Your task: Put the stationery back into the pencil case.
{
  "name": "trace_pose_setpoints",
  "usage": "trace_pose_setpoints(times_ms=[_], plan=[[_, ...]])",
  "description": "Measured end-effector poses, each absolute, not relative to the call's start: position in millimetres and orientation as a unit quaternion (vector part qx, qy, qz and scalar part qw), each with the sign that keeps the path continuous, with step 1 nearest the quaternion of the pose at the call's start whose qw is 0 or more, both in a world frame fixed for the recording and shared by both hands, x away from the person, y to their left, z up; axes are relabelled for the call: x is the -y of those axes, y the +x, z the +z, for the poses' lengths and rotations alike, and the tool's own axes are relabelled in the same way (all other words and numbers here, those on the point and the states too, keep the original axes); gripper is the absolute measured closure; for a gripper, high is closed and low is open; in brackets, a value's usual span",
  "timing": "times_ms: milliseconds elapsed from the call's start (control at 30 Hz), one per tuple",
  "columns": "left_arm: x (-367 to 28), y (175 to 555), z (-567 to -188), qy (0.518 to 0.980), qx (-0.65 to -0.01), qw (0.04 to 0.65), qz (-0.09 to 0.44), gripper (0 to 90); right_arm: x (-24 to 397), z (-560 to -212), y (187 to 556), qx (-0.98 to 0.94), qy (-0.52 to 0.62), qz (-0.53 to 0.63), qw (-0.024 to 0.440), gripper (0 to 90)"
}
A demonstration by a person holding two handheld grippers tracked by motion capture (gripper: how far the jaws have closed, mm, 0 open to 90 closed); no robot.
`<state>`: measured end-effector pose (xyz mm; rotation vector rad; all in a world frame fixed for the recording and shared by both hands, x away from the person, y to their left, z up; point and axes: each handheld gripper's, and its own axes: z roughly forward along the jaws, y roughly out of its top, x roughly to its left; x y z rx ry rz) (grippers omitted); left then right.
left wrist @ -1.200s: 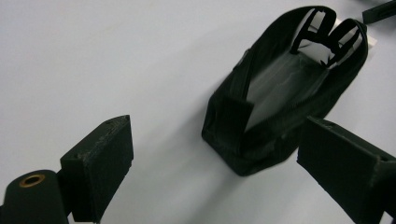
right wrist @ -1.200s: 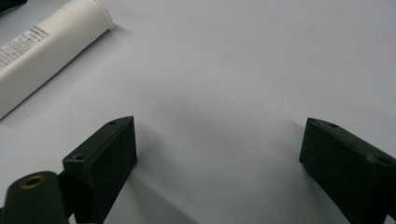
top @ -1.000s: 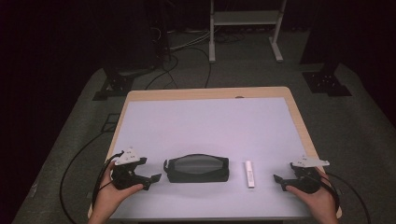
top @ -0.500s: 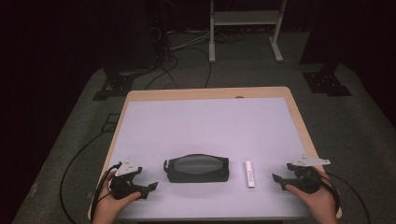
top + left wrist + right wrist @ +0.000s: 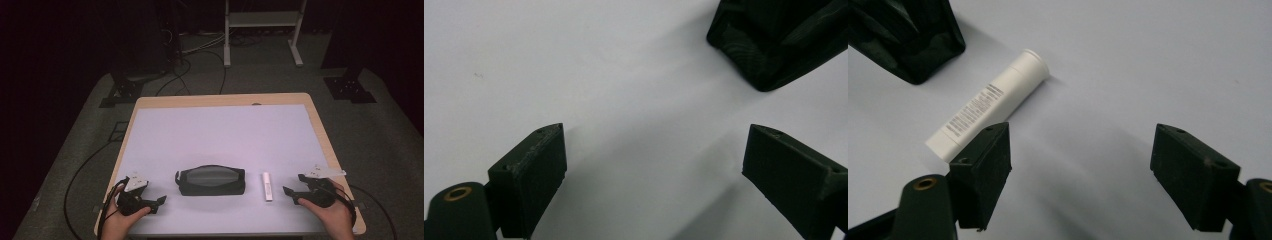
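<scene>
Pouch: the dark pouch (image 5: pixel 210 180) lies closed near the front edge of the surface (image 5: pixel 220 135), untouched.
Tube: the white tube (image 5: pixel 267 186) lies flat just right of the pouch, apart from it.
Left tool: the left tool (image 5: pixel 159 201) has its jaws apart, nothing between them, near the pouch's left end.
Right tool: the right tool (image 5: pixel 292 186) has just been closing a little; jaws apart, empty, beside the tube.
Progress: nothing is gripped yet; probably the picking and packing are all left.
</scene>
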<state>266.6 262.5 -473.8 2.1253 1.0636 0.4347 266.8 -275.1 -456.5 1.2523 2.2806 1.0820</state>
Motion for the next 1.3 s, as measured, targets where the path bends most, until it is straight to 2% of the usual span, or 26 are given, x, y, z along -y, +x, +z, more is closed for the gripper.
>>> trace_pose_setpoints(times_ms=[767,1300], plan=[[-261,265,-479,0.827,-0.401,0.348,0.184,8.0,227,-453,274,-0.813,0.403,0.391,0.153,21.6],[-261,265,-479,0.828,-0.401,0.347,0.183,7.9,213,-467,270,-0.823,0.393,0.379,0.154,25.7]])
